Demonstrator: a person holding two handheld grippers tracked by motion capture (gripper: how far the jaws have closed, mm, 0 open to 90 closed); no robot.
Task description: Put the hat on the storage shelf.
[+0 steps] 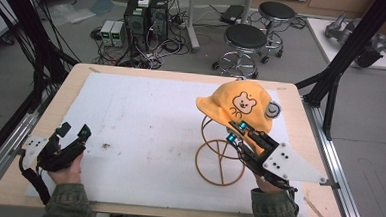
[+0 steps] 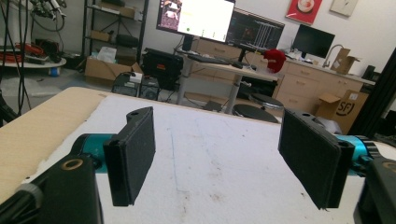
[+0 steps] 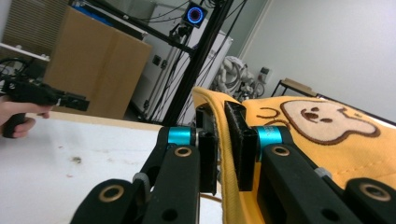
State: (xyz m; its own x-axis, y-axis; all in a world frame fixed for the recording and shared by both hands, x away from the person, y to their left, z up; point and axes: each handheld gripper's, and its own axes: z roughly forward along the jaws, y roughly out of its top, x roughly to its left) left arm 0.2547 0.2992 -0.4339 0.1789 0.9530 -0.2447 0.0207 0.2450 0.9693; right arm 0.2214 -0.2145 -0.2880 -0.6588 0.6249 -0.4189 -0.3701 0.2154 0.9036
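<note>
One hat (image 1: 241, 105), yellow-orange fabric w/ embroidered bear face and a grey smiley patch at the side, sits atop a wire stand (image 1: 220, 157) on the right part of the table (image 1: 34, 130). Right gripper (image 3: 220, 140) clenched on hat brim, fabric pinched between both pads. Left gripper (image 2: 219, 161) released, jaws wide apart, nothing between, resting at table's left edge, well apart from hat. Advice: keep pinch firm on brim; lift straight off stand w/o snagging wire; steady stand w/ left if needed.
</note>
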